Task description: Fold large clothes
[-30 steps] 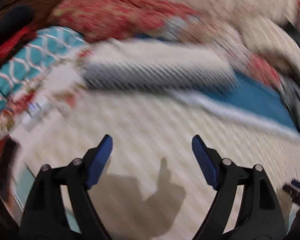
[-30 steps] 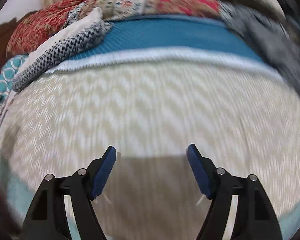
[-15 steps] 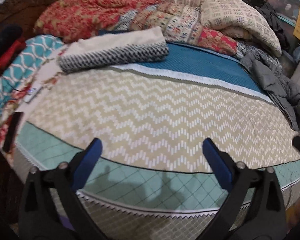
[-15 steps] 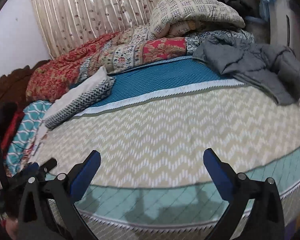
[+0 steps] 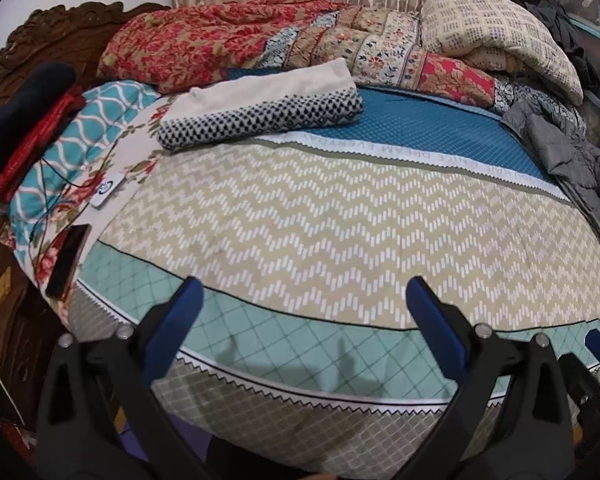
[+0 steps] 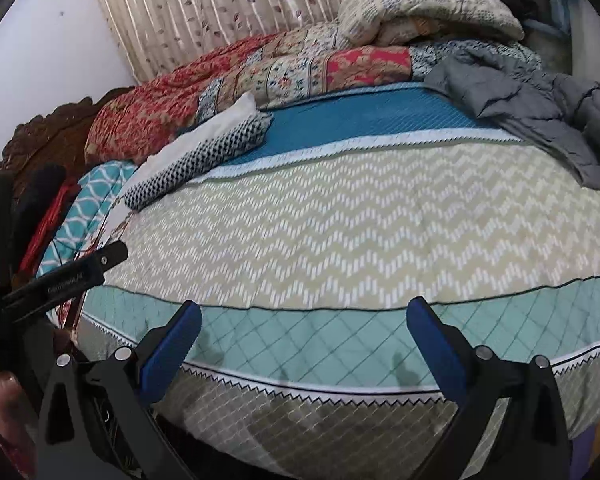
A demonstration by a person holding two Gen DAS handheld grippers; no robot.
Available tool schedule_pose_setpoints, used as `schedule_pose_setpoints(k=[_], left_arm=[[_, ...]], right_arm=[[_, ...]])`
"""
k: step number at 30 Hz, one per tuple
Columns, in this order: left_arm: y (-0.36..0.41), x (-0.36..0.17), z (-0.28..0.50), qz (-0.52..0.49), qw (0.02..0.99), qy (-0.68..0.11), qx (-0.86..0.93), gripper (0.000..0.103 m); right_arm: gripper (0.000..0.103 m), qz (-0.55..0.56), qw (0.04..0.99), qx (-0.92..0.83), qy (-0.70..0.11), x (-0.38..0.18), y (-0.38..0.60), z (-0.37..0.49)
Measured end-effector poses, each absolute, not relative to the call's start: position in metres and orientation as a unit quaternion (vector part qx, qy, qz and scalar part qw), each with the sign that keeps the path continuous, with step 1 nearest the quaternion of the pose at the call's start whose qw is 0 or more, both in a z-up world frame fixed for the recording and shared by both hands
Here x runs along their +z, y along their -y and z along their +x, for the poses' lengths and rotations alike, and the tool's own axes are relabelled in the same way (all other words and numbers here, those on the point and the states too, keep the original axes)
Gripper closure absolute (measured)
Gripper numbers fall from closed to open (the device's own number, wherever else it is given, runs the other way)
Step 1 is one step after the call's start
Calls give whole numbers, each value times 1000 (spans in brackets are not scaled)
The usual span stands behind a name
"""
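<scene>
A grey puffer jacket (image 5: 572,160) lies crumpled at the bed's right side; it also shows in the right wrist view (image 6: 540,104). A folded white garment with a black-and-white patterned edge (image 5: 260,108) lies at the far left of the bed, also in the right wrist view (image 6: 204,144). My left gripper (image 5: 304,320) is open and empty, held over the bed's near edge. My right gripper (image 6: 304,340) is open and empty, also at the near edge. The left gripper's body (image 6: 52,280) shows at the left of the right wrist view.
The bed (image 5: 320,220) has a beige chevron cover with teal bands. Red floral quilts (image 5: 228,44) and a cream pillow (image 5: 500,36) are piled at the back. A phone (image 5: 66,260) lies at the left edge. A carved wooden headboard (image 5: 60,36) stands at the left.
Both grippers have pulled back from close over the bed cover to its near edge, so the whole bed shows. Both stay open and empty.
</scene>
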State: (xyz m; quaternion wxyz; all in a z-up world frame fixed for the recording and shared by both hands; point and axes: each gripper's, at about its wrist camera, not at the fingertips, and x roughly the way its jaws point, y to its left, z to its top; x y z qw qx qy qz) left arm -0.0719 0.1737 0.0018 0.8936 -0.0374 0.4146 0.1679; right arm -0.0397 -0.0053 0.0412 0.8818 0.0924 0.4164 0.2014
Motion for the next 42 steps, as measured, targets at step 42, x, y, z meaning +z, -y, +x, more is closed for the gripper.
schedule_pose_setpoints(k=[42], left_arm=[[-124, 13, -54, 13, 911, -392, 132, 6]], right_arm=[[6, 94, 885, 187, -415, 37, 33, -34]])
